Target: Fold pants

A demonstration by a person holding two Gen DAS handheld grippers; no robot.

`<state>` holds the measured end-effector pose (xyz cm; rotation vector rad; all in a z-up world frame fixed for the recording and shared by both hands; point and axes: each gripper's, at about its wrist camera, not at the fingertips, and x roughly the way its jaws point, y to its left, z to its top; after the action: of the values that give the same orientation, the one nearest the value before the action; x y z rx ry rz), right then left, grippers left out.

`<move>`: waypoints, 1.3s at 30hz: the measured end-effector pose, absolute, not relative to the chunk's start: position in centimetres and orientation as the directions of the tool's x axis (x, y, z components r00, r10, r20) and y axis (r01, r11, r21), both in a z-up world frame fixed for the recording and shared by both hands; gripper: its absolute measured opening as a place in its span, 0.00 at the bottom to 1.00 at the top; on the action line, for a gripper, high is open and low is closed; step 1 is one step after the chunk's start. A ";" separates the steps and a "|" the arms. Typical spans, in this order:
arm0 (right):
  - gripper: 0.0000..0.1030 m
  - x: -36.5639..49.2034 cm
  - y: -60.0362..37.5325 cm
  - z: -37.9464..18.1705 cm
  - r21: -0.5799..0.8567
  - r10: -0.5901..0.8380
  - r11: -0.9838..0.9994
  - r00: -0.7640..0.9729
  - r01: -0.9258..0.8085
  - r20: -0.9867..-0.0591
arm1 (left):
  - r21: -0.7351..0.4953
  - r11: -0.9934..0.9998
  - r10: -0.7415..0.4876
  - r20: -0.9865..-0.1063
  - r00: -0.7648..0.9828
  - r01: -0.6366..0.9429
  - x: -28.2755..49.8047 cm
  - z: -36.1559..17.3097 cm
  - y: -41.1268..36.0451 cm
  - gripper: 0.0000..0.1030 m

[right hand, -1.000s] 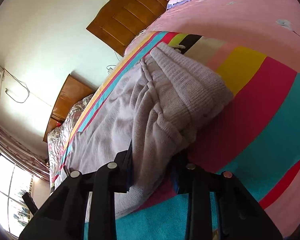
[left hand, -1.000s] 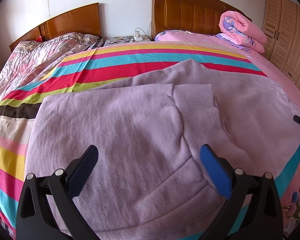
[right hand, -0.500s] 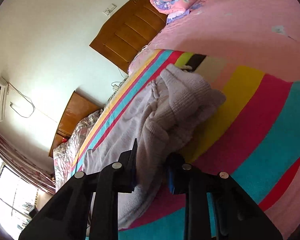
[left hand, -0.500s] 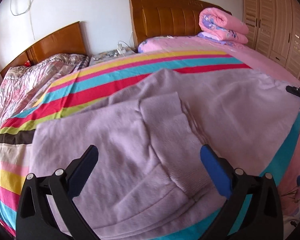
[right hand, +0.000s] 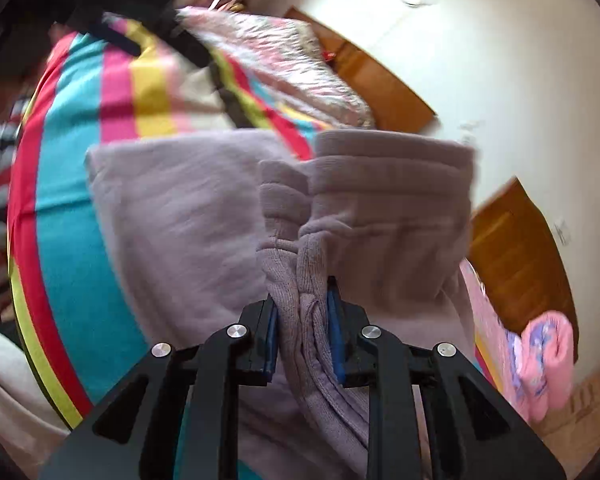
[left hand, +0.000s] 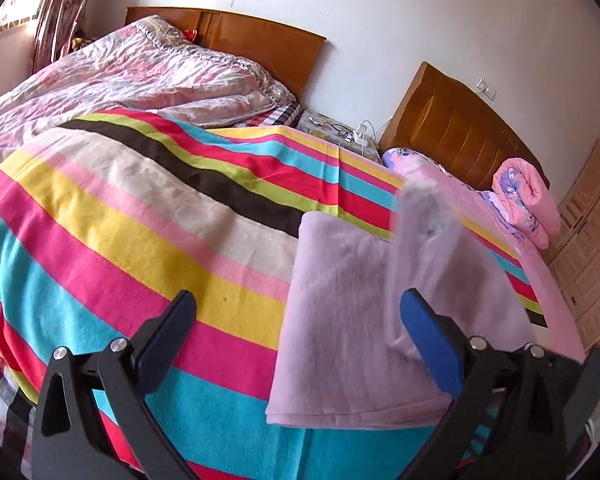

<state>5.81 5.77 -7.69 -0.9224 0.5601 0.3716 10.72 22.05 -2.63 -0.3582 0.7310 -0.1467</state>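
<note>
The lilac knit pants point(left hand: 340, 312) lie on the striped blanket point(left hand: 120, 216). One end is lifted and blurred in the air point(left hand: 424, 248). My left gripper point(left hand: 300, 320) is open and empty, held above the blanket just left of the pants. My right gripper point(right hand: 302, 312) is shut on the bunched ribbed waistband of the pants point(right hand: 380, 200) and holds it up above the folded lower layer point(right hand: 180, 220).
A second bed with a floral quilt point(left hand: 132, 80) stands to the left. Wooden headboards point(left hand: 460, 128) line the wall. A rolled pink quilt point(left hand: 528, 200) lies by the far headboard. A wooden wardrobe point(left hand: 592, 248) stands at the right.
My right gripper has lifted the waistband end and carried it over the rest of the pants. My left gripper has swung left, off the pants, still open.
</note>
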 end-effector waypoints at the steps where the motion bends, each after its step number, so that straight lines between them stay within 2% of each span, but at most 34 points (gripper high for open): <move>1: 0.20 5.1 6.1 -8.3 -0.693 0.050 0.538 0.839 -0.480 -0.542 | -0.399 0.917 -0.289 -0.624 0.726 0.022 10.6 -2.9 22.4 0.99; 4: 0.19 4.8 5.1 -7.4 -0.672 0.080 0.575 0.850 -0.466 -0.522 | -0.521 0.848 -0.435 -0.581 0.687 0.096 10.3 -3.4 22.5 0.99; 8: 0.19 3.7 4.1 -6.1 -0.691 0.113 0.590 0.890 -0.417 -0.441 | -0.711 0.677 -0.669 -0.488 0.561 0.189 11.8 -3.9 20.8 0.99; 13: 0.18 2.4 3.1 -4.5 -0.685 0.139 0.620 0.913 -0.383 -0.384 | -0.802 0.564 -0.800 -0.470 0.374 0.198 14.4 -5.1 16.2 0.99; 17: 0.19 2.4 3.0 -5.2 -0.668 0.156 0.608 0.889 -0.430 -0.430 | -0.821 0.555 -0.817 -0.507 0.273 0.137 18.0 -7.6 12.5 0.98; 18: 0.20 2.2 3.0 -5.6 -0.663 0.167 0.597 0.878 -0.451 -0.448 | -0.818 0.560 -0.814 -0.515 0.269 0.131 18.6 -8.1 11.8 0.95; 20: 0.25 2.0 2.3 -5.8 -0.633 0.197 0.592 0.852 -0.498 -0.486 | -0.764 0.634 -0.759 -0.585 0.286 0.119 19.1 -8.5 10.7 0.82; 21: 0.35 1.8 1.7 -5.4 -0.610 0.214 0.609 0.846 -0.506 -0.488 | -0.746 0.655 -0.741 -0.603 0.295 0.122 19.1 -8.5 10.5 0.74; 22: 0.51 1.4 0.6 -4.7 -0.574 0.236 0.643 0.844 -0.508 -0.482 | -0.731 0.670 -0.729 -0.614 0.302 0.130 18.9 -8.5 10.5 0.66; 23: 0.55 1.1 -0.9 -3.6 -0.514 0.272 0.689 0.839 -0.512 -0.471 | -0.717 0.684 -0.716 -0.627 0.309 0.130 18.7 -8.6 10.6 0.61; 24: 0.55 0.9 -2.8 -2.5 -0.431 0.315 0.734 0.826 -0.524 -0.467 | -0.718 0.685 -0.713 -0.627 0.313 0.125 18.6 -8.8 10.9 0.52; 27: 0.60 0.2 -9.9 -0.3 -0.120 0.403 0.858 0.800 -0.499 -0.445 | -0.758 0.644 -0.743 -0.590 0.317 0.099 18.7 -9.7 12.3 0.44; 30: 0.62 -0.9 -16.4 -1.1 0.044 0.319 0.939 0.816 -0.341 -0.482 | -0.761 0.639 -0.746 -0.581 0.325 0.109 18.7 -9.9 12.4 0.43; 34: 0.62 -1.4 -20.0 -4.8 0.091 0.220 0.974 0.762 -0.209 -0.609 | -0.770 0.628 -0.755 -0.568 0.328 0.113 18.5 -10.0 12.5 0.48; 39: 0.62 0.4 -18.0 -5.9 0.098 0.196 0.980 0.768 -0.172 -0.610 | -0.766 0.632 -0.752 -0.570 0.331 0.119 19.1 -10.0 11.1 0.55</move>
<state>0.40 -18.04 -5.85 0.0373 0.6659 0.2000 19.10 11.10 -9.96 -0.6908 1.0933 -0.6328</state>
